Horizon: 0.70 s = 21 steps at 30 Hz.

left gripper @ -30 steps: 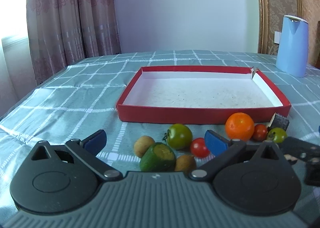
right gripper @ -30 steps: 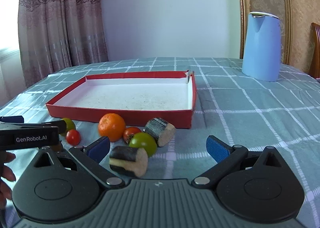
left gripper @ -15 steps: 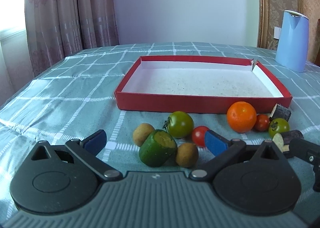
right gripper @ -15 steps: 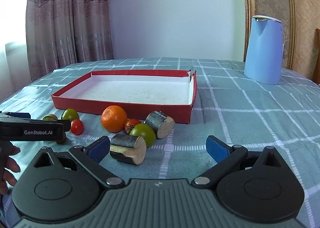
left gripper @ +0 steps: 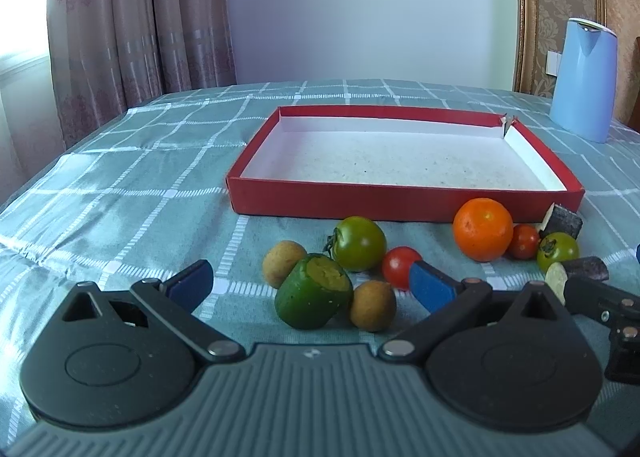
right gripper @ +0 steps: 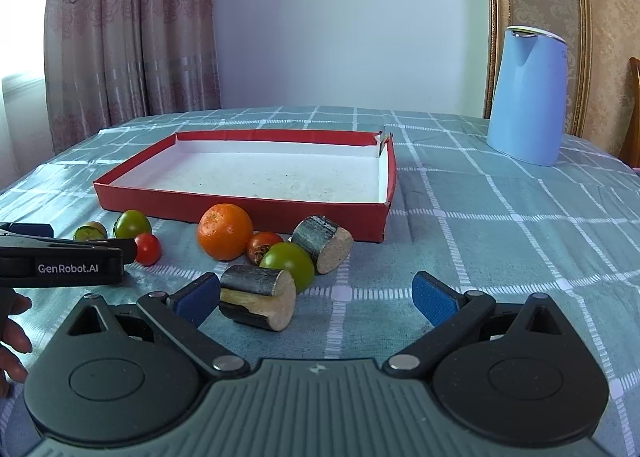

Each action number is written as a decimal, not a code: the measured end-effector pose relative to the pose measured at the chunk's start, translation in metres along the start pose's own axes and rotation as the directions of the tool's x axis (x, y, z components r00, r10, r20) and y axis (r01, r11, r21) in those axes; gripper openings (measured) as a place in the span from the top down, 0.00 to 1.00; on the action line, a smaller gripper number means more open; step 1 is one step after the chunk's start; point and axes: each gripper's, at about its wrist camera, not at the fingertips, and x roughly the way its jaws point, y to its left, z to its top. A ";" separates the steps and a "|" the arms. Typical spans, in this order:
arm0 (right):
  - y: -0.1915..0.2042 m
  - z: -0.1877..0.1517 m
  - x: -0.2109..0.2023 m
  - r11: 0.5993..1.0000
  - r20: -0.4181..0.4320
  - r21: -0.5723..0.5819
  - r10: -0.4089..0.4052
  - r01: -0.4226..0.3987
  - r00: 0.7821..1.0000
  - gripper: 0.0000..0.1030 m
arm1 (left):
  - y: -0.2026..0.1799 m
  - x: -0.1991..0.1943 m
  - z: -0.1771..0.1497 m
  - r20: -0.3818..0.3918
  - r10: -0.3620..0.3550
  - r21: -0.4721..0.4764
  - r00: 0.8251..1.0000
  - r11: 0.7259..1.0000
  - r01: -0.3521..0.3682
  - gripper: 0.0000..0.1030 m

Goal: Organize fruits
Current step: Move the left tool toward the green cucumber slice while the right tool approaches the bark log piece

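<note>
A shallow red tray (left gripper: 400,203) (right gripper: 240,209) with a white floor lies empty on the checked cloth. Fruit sits in front of it: an orange (left gripper: 483,229) (right gripper: 225,231), a green tomato (left gripper: 359,243), a red tomato (left gripper: 400,267), two small brown fruits (left gripper: 282,263), and a cut green piece (left gripper: 314,291). My left gripper (left gripper: 310,283) is open, and the green piece lies between its fingers without contact. My right gripper (right gripper: 316,293) is open too, with a cut dark cylinder (right gripper: 258,297) by its left finger. Another green tomato (right gripper: 288,265) and a second cylinder (right gripper: 322,243) lie behind.
A light blue kettle (right gripper: 526,95) (left gripper: 584,79) stands at the back right of the table. Curtains hang behind on the left. In the right wrist view the other gripper's body (right gripper: 60,259) and a hand (right gripper: 12,337) are at the left edge.
Both grippers have moved forward and lower toward the fruit; the green piece now lies between the left fingers and the cylinder is closer to the right gripper's left finger.
</note>
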 end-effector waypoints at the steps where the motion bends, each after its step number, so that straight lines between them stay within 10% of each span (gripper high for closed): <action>1: 0.000 0.000 0.000 1.000 0.002 -0.001 -0.001 0.001 1.000 0.00 | 0.000 0.001 0.000 -0.002 0.002 0.001 1.000 1.000 -0.002 0.00; 21: 0.001 -0.001 0.000 1.000 0.006 -0.008 0.012 -0.012 1.000 0.01 | 0.001 0.004 -0.001 -0.010 -0.005 -0.002 1.000 1.000 0.005 0.00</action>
